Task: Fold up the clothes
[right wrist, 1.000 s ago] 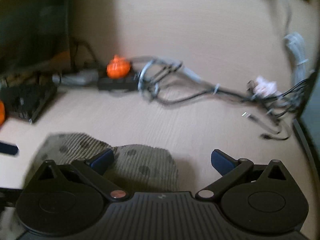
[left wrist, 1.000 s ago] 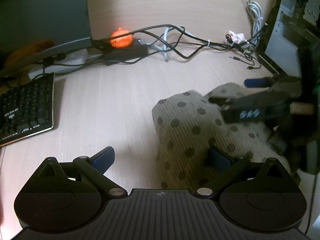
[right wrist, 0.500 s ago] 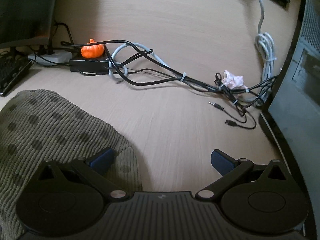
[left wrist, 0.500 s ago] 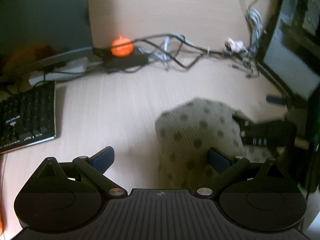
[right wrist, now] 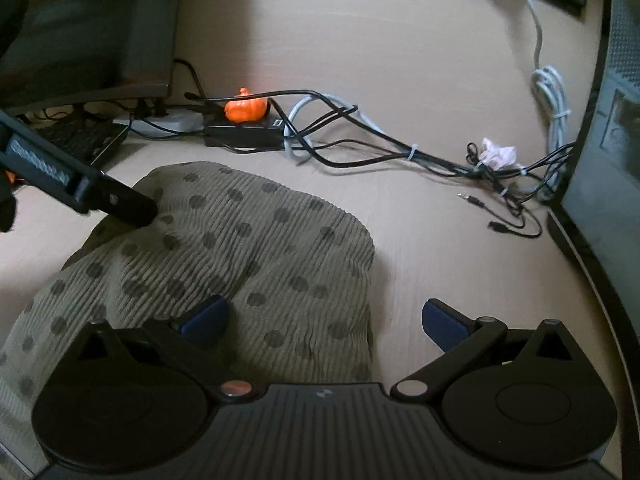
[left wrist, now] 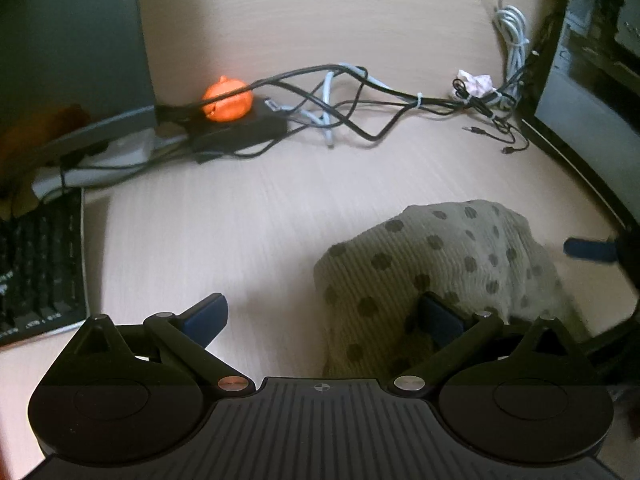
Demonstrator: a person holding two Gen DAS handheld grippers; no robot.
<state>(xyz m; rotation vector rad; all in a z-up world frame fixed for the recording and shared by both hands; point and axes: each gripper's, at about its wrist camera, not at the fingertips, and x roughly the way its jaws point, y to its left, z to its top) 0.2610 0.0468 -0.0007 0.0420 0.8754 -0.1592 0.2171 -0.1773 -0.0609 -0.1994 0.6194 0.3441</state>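
An olive ribbed cloth with dark dots (left wrist: 448, 248) lies bunched on the light wooden desk (left wrist: 224, 224). My left gripper (left wrist: 322, 316) is open at the cloth's left edge, with its right finger on the fabric and its left finger over bare desk. My right gripper (right wrist: 325, 320) is also open and straddles the right edge of the cloth (right wrist: 260, 240): left finger on fabric, right finger over desk. In the right wrist view a black finger of the left gripper (right wrist: 120, 202) touches the cloth's far left. One blue tip of the right gripper (left wrist: 586, 249) shows at the left wrist view's right edge.
A black keyboard (left wrist: 40, 264) lies to the left, under a monitor (left wrist: 68, 40). An orange pumpkin figure (left wrist: 228, 98) sits on a black power brick amid tangled cables (left wrist: 360, 120) at the back. A crumpled tissue (right wrist: 498, 154) and a dark computer case (right wrist: 608, 140) stand at the right.
The right gripper has drawn back off the cloth's top toward its right edge, so more fabric shows in its view. The cloth now lies more compact. Both grippers stay open.
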